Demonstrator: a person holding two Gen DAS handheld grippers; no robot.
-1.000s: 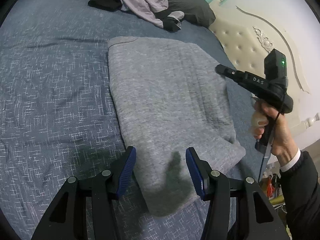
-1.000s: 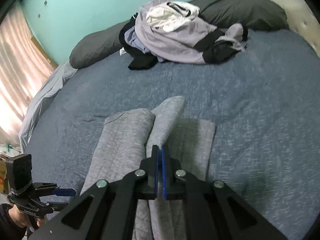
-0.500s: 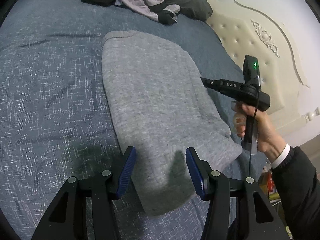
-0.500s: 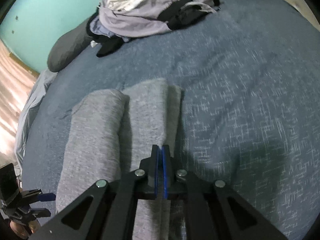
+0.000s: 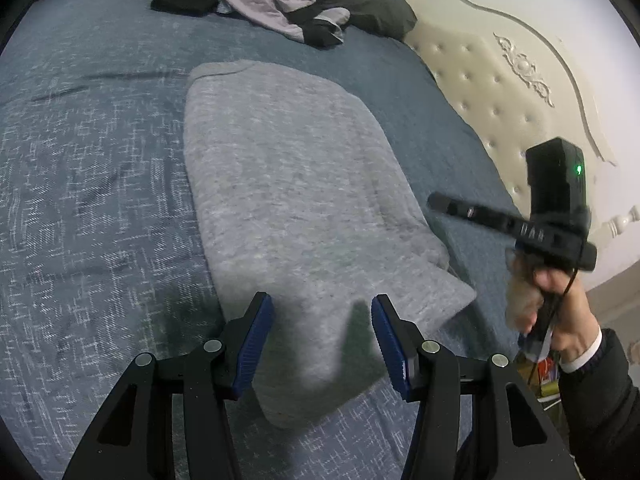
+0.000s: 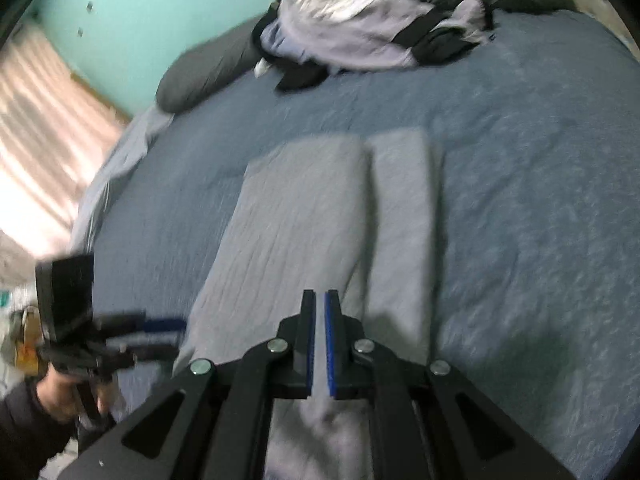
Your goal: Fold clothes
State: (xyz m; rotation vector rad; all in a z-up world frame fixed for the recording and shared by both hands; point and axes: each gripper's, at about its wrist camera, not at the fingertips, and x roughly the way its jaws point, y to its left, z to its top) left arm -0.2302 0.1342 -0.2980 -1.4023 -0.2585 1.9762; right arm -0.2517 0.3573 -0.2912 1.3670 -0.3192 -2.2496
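Observation:
A grey knit garment [image 5: 296, 208] lies folded into a long slab on the blue bed [image 5: 88, 184]. My left gripper [image 5: 322, 340] is open and empty, hovering over the garment's near end. My right gripper [image 5: 436, 202] shows in the left wrist view at the garment's right edge, lifted off the cloth. In the right wrist view the garment [image 6: 304, 216] lies ahead with a folded strip along its right side. My right gripper [image 6: 320, 336] has its blue pads almost together with a thin gap and holds nothing. My left gripper [image 6: 168, 330] shows at the left there.
A heap of unfolded clothes [image 6: 360, 24] lies at the far end of the bed [image 6: 540, 200] against dark pillows [image 6: 208, 68]. A cream tufted headboard [image 5: 500, 92] stands to the right in the left wrist view. Pink curtains [image 6: 44, 128] hang at the left.
My right gripper let go of the grey garment's edge, lifted and drew back; the cloth now lies flat. My left gripper stayed open over the near end.

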